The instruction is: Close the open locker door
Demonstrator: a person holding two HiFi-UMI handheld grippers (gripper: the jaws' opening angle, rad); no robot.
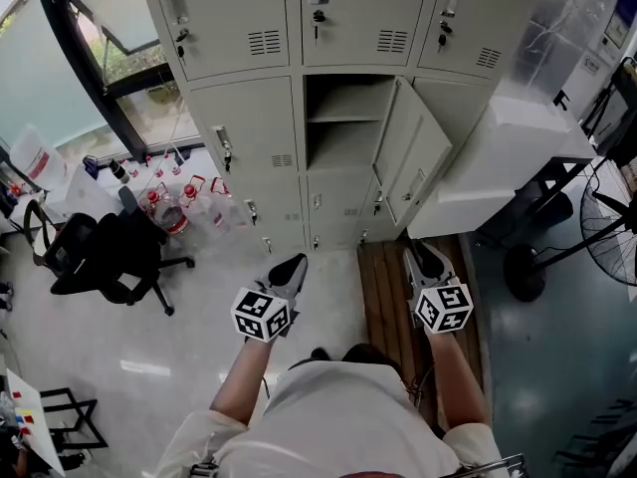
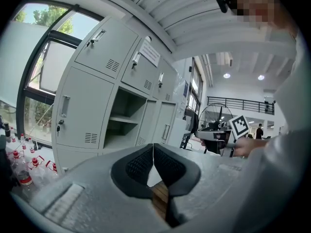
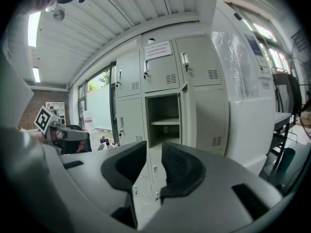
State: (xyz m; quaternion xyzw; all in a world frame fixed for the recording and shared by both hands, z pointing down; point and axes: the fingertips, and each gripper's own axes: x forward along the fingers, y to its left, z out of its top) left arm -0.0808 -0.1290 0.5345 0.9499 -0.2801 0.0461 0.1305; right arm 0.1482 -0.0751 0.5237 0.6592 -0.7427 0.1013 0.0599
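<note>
– Straight ahead in that bank of lockers (image 1: 249,118), which door is the open one?
– The locker door (image 1: 410,152) in the middle column, just under the top row. It hangs out to the right on its right-hand hinges, so the compartment (image 1: 336,96) and its shelf (image 1: 343,118) show bare.
– And the grippers?
– Both are low and well apart from it, near the wooden platform (image 1: 383,287). The left gripper (image 1: 289,267) has its jaws pressed together with nothing between them. The right gripper (image 1: 423,257) has its jaws a little apart and is also empty.
– Why held so?
– My guess is that a door wants a push, not a grasp, so neither needs to hold anything. The right one sits on the door's side and looks the likelier to swing it leftward.
– Any snag?
– The white cabinet (image 1: 508,157) stands just beside the door, so room behind it looks tight
</note>
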